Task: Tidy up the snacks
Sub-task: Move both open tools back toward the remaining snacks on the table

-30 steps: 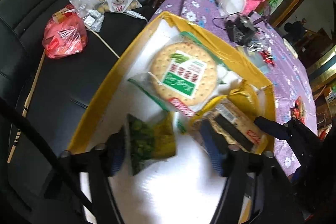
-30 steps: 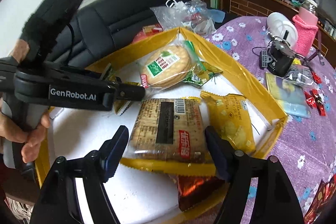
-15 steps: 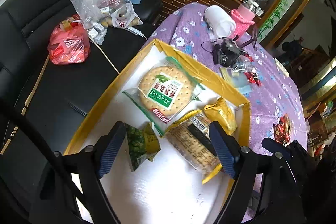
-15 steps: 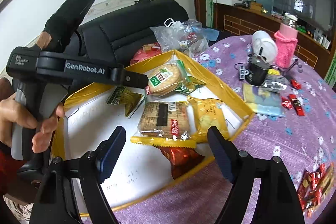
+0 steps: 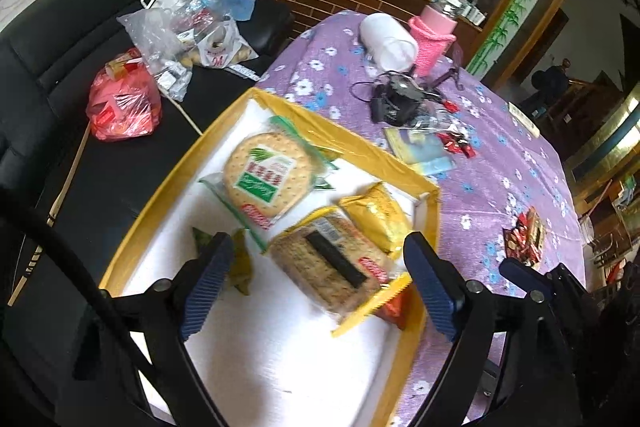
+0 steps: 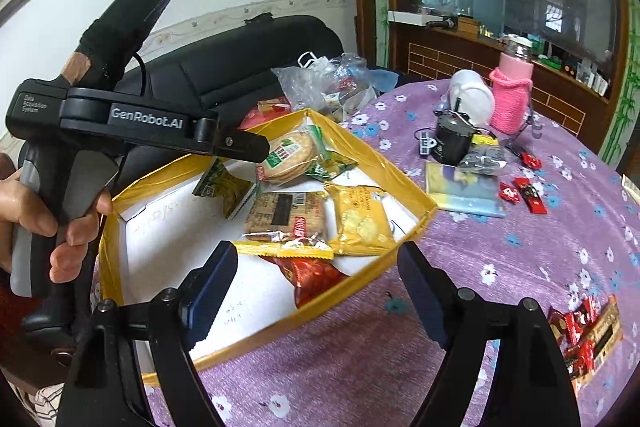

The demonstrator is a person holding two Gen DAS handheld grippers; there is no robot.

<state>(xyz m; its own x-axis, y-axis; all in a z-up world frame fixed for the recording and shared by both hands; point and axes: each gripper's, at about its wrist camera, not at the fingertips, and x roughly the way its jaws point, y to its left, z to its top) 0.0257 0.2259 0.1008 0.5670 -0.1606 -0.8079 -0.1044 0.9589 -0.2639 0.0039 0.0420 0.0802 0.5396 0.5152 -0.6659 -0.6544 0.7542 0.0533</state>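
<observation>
Purple-clothed table | snacks in tray, below both released tongs

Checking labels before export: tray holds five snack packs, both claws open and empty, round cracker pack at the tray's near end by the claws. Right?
One thing is off: the round cracker pack lies at the yellow tray's far end, as the right wrist view shows. Five packs, left claw and right claw open and empty: correct.
</observation>
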